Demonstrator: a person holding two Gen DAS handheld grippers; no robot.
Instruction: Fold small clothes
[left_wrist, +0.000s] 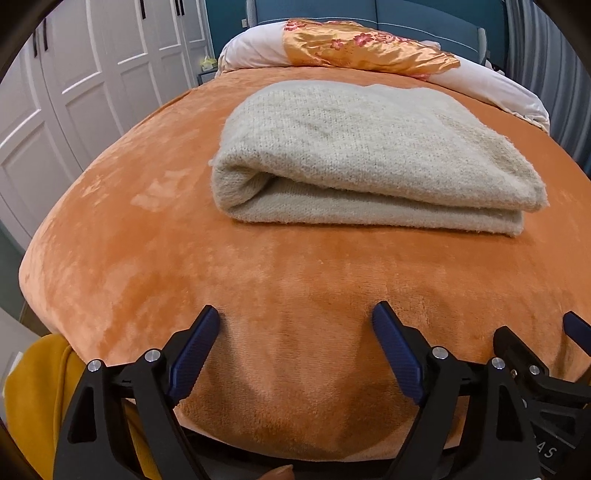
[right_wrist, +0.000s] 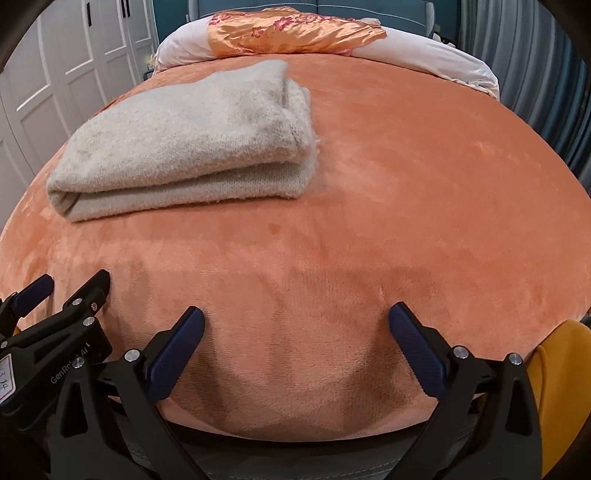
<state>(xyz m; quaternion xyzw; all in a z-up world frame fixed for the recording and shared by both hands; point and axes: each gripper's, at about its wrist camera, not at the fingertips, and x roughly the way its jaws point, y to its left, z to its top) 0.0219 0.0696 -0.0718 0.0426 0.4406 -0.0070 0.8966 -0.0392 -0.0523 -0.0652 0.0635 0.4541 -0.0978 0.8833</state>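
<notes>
A cream knitted garment (left_wrist: 369, 155) lies folded into a thick rectangle on the orange bed cover (left_wrist: 147, 240); the right wrist view shows the garment (right_wrist: 192, 144) at upper left. My left gripper (left_wrist: 295, 317) hovers open over the bare cover near the bed's front edge, well short of the garment, nothing between its blue pads (left_wrist: 195, 350). My right gripper (right_wrist: 295, 317) is open too, over bare cover to the right of the garment, with nothing in it. Each gripper shows at the edge of the other's view: the right gripper (left_wrist: 535, 354), the left gripper (right_wrist: 66, 295).
A white pillow (left_wrist: 258, 48) with an orange flowered satin cloth (left_wrist: 369, 48) lies at the head of the bed. White wardrobe doors (left_wrist: 92, 74) stand to the left and grey curtains (left_wrist: 554, 74) to the right. Mustard-yellow fabric (left_wrist: 40, 387) shows at the near bed edge.
</notes>
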